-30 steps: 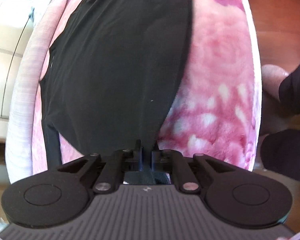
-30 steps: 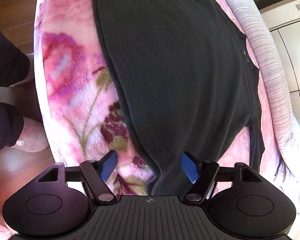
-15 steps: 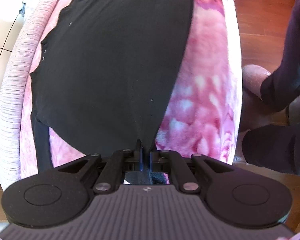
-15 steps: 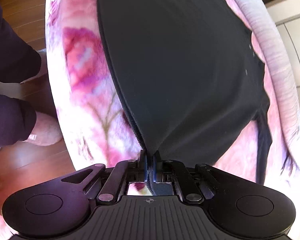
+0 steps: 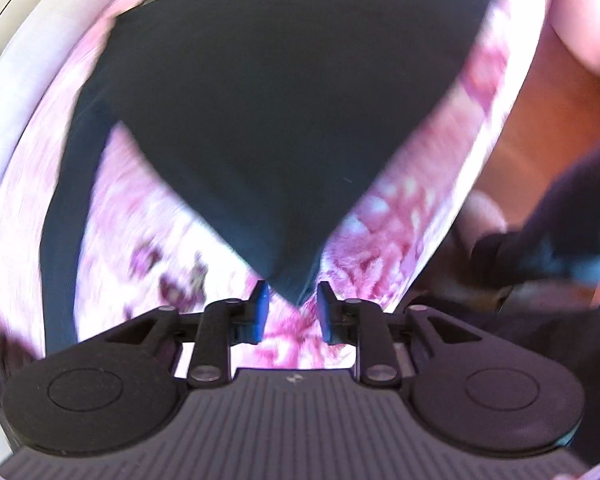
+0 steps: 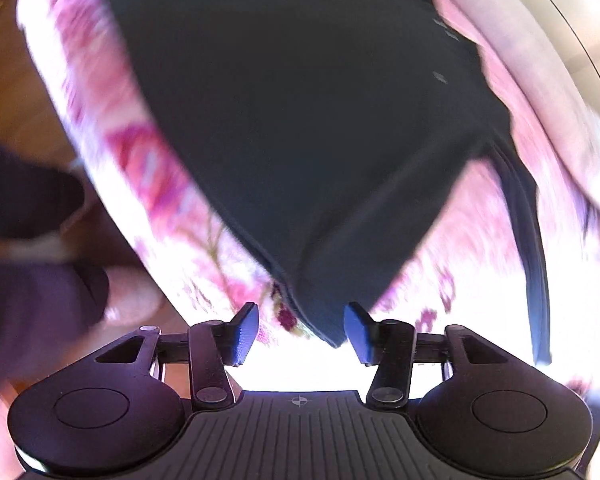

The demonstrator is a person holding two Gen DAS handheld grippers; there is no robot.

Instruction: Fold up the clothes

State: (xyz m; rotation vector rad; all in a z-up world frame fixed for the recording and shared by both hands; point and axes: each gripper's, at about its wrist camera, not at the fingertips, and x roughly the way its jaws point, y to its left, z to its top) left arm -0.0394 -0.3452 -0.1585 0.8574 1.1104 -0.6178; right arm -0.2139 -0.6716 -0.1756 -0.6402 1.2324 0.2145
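1. The right gripper (image 6: 298,330) sits at the bottom centre of the frame, its blue-padded fingers (image 6: 244,334) spread apart
2. A corner of the black garment (image 6: 300,120) hangs between the fingers; whether it touches them is unclear
3. The garment fills the centre, lying on a pink floral blanket (image 6: 140,168)
4. Wooden floor (image 6: 8,92) and a dark-clothed leg (image 6: 24,200) show at the left edge

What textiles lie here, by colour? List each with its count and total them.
Black garment: 1
Pink floral blanket: 1
Pale striped cover along the blanket's far edge: 1
Total: 3

Both the left claw and the right claw are open at a corner of the garment.
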